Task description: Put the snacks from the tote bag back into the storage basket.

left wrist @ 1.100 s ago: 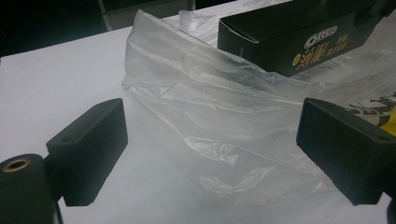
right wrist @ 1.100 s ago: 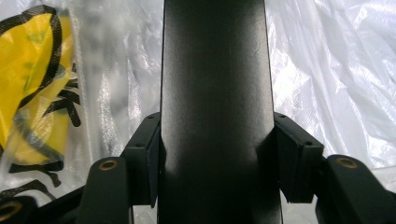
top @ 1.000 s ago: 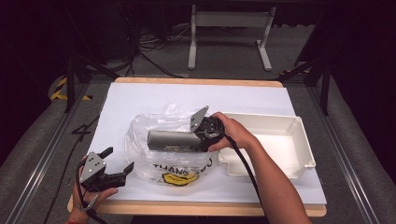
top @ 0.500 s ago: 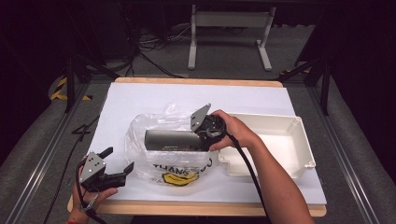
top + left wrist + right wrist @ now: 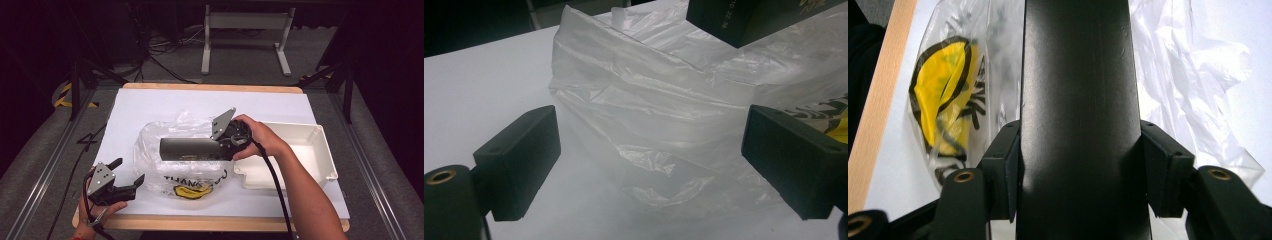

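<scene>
The left gripper (image 5: 125, 181) is sitting near the table's (image 5: 150, 105) front edge with its jaws wide apart, holding nothing, just beside the plastic bag (image 5: 165, 150). The right gripper (image 5: 220, 147) is squeezing tight on a long dark box (image 5: 187, 148), holding it above the bag. A white tray (image 5: 310, 150) is lying to the right.

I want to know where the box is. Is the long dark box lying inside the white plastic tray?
No, the long dark box is clamped in the right hand-held gripper above the clear plastic bag, left of the white plastic tray.
</scene>
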`<state>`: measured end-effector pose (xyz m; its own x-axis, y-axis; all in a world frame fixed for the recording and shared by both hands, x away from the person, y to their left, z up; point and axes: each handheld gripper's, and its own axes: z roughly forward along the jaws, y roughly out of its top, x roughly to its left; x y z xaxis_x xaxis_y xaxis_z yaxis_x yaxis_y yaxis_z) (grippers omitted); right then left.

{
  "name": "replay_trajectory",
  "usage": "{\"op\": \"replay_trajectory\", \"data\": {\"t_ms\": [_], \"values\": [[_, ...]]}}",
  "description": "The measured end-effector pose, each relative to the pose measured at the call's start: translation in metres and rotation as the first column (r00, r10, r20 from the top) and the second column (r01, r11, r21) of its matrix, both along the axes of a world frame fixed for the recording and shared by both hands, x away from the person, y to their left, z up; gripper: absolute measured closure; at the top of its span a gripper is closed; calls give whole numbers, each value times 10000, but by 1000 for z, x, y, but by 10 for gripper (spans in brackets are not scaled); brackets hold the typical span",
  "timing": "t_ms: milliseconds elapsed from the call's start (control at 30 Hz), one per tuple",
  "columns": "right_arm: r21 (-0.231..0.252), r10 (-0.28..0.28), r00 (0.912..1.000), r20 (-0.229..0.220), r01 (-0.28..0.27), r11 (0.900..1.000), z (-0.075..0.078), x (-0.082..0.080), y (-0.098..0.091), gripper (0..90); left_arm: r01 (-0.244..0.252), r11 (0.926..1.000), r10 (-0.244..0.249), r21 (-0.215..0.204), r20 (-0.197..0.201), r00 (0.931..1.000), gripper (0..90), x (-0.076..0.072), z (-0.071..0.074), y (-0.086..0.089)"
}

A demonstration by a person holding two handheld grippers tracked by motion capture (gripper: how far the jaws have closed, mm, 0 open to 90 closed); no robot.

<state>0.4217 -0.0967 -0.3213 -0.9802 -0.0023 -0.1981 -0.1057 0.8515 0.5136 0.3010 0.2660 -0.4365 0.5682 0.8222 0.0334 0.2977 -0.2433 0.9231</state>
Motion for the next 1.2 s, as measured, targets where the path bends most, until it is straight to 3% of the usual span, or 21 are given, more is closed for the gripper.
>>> {"op": "replay_trajectory", "data": {"t_ms": [500,1200], "values": [[222,56,9999,141,-59,9997,16,-9,-25,429,7,10000,-7,39,-39,10000,98,0,0,0],[398,-359,9986,400,344,9986,28,-18,-78,429,-18,9999,20,135,-116,9999,98,1,-2,-1]]}}
